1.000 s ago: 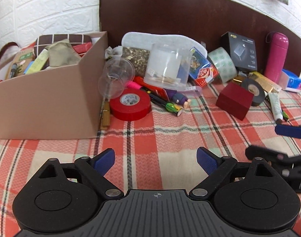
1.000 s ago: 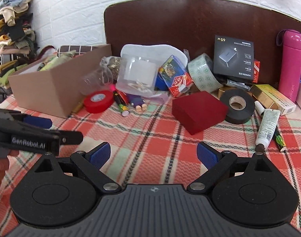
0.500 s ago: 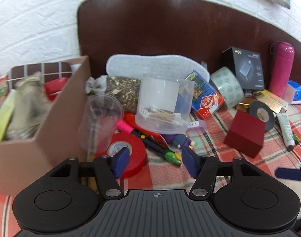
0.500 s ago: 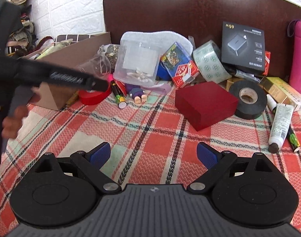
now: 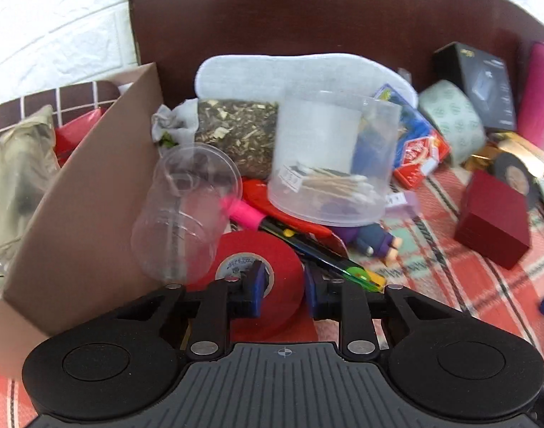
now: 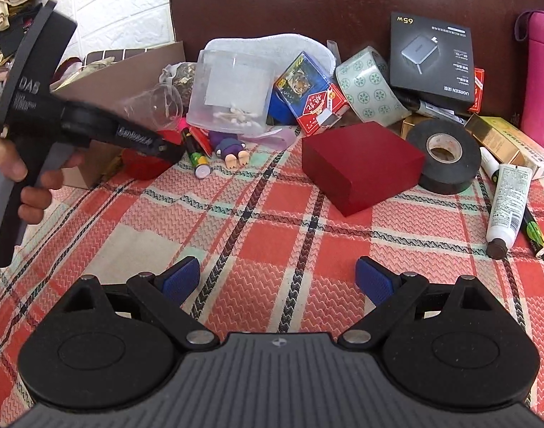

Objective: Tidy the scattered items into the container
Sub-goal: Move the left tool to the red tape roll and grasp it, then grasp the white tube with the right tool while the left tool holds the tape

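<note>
Red tape roll (image 5: 261,278) lay flat on the checked tablecloth (image 6: 272,221), at the near edge of the heap and just right of the cardboard box (image 5: 86,221), which looked to be the container since it already held a grey bag and other things. The left gripper (image 5: 281,290) had its blue pads straddling the roll's right wall, the left pad (image 5: 256,285) over the core hole and the right pad (image 5: 311,292) just outside the outer face; the jaws stood narrowed to about the wall's thickness, but whether they actually pinched it could not be told from the blurred view. That grasp, through the ring and not across the full width, seemed chosen because the roll was wider than a comfortable span. A clear plastic cup (image 5: 186,214) leaned against the box just left of the roll and beyond it, close enough to be knocked on lifting. A pink-capped pen (image 5: 293,235) ran past the roll's far right side. The right gripper (image 6: 277,280) hovered with fingers wide apart over bare cloth, holding nothing, with a dark red box (image 6: 361,164) well beyond it, probably waiting its turn.
</note>
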Action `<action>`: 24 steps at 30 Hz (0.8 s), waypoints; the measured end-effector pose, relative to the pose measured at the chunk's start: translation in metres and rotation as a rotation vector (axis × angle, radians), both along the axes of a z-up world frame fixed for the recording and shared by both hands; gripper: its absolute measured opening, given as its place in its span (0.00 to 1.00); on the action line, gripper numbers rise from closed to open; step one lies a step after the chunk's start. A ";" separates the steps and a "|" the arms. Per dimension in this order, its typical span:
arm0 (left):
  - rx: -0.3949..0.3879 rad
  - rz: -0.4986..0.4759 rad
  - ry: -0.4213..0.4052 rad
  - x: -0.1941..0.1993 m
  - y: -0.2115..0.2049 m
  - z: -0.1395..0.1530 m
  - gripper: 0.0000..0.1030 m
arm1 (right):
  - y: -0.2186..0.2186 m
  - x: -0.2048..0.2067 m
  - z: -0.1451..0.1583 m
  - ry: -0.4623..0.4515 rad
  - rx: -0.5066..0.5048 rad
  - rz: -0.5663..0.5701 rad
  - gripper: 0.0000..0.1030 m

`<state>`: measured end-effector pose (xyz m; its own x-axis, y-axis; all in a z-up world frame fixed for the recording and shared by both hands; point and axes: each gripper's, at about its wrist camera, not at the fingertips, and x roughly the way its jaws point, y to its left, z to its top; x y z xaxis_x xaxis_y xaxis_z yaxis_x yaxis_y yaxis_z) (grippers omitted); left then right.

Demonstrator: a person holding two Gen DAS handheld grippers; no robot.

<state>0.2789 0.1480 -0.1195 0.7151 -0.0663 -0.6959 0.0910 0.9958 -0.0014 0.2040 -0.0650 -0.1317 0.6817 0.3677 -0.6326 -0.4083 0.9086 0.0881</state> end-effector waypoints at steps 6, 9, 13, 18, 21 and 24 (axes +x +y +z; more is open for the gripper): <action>0.012 -0.101 0.023 -0.034 -0.012 0.003 0.21 | -0.002 0.000 0.001 0.006 0.018 -0.004 0.92; -0.003 -0.120 0.021 -0.053 -0.014 0.003 0.28 | -0.004 0.000 0.001 0.005 0.011 -0.009 0.92; -0.061 -0.054 -0.003 -0.065 -0.008 0.004 0.48 | -0.006 0.001 0.001 0.005 0.010 -0.018 0.92; -0.085 -0.008 -0.043 -0.080 -0.004 0.012 0.62 | -0.011 0.002 0.001 -0.010 0.001 -0.045 0.92; -0.066 0.008 -0.034 -0.081 0.000 0.010 0.63 | -0.020 0.004 0.005 -0.028 0.012 -0.107 0.92; -0.050 -0.001 -0.029 -0.081 -0.002 0.009 0.62 | -0.033 0.002 0.016 -0.119 -0.013 -0.206 0.92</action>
<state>0.1978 0.1462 -0.1106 0.7348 -0.1014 -0.6707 0.0930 0.9945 -0.0486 0.2062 -0.0979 -0.1152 0.8115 0.2060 -0.5469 -0.2214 0.9744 0.0385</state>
